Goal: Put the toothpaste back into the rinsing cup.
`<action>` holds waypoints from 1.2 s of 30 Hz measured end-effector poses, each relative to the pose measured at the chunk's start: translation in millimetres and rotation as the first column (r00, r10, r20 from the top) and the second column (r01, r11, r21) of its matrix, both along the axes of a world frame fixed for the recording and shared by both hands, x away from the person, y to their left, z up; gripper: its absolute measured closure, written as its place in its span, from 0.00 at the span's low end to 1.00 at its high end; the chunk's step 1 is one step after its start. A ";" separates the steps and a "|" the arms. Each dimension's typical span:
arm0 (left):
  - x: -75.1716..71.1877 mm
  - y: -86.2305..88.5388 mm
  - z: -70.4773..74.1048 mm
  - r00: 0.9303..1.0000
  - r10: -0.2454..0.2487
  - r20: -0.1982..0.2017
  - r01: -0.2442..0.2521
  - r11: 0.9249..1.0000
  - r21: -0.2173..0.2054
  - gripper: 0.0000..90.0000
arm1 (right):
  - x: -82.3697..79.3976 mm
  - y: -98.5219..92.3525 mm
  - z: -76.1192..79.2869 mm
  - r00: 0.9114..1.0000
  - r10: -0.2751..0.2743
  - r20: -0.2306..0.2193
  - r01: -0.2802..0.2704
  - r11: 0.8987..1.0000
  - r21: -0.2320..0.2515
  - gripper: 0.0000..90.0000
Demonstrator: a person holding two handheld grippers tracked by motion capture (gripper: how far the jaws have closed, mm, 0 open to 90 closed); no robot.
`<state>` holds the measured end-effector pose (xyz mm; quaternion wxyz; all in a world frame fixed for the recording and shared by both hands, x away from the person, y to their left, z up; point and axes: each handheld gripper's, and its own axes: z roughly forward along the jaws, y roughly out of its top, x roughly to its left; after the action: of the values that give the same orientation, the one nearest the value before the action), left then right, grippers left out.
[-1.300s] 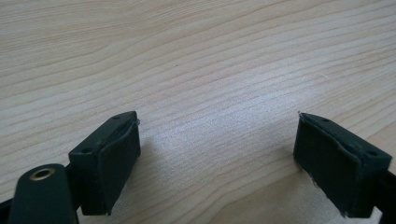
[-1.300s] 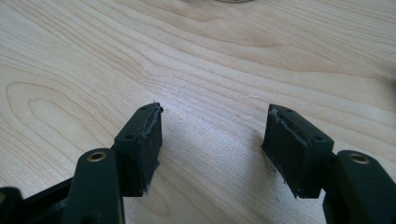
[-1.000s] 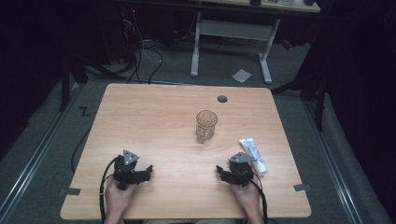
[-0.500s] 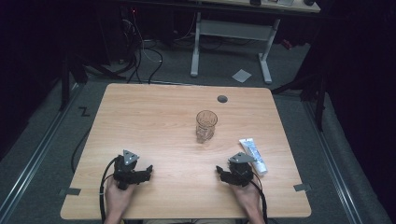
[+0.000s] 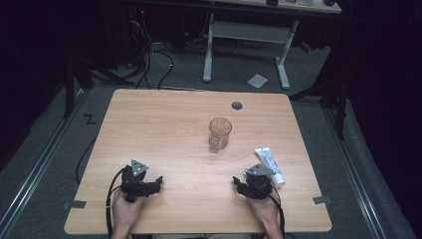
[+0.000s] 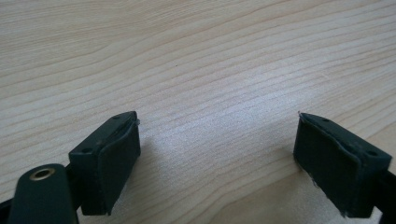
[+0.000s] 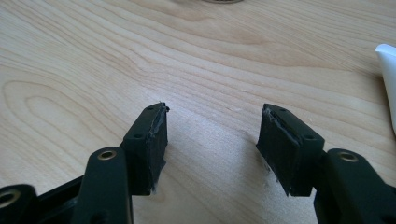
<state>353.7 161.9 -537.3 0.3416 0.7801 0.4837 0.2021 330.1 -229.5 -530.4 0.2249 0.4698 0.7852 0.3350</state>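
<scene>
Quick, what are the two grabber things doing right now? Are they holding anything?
Left gripper: open, holding nothing, bare table between its jaws.
Right gripper: open, holding nothing; its jaws have just been closing a little.

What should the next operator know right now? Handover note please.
Left gripper: open, empty, low over the table at its near left.
Right gripper: open, empty, jaws have just been closing partway, nothing between them.
Glass: upright mid-table, untouched.
White tube: lying flat just right of the right gripper.
Done: nothing visibly handled. Left: likely picking up the tube or glass.
</scene>
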 end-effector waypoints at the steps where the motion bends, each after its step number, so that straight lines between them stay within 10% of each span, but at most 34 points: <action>1: 0.0 0.0 0.0 1.000 0.000 0.000 0.000 1.000 0.000 0.17 | -1.1 -0.5 0.6 1.000 0.001 0.002 -0.001 1.000 0.005 0.47; 36: 0.0 0.0 0.0 1.000 0.000 0.000 0.000 1.000 0.000 0.17 | -36.4 -26.0 13.9 0.998 0.020 0.059 -0.026 0.995 0.100 0.46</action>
<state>353.6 161.9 -537.2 0.3416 0.7801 0.4837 0.2019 293.7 -255.5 -516.5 0.2201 0.4616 0.7657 0.3900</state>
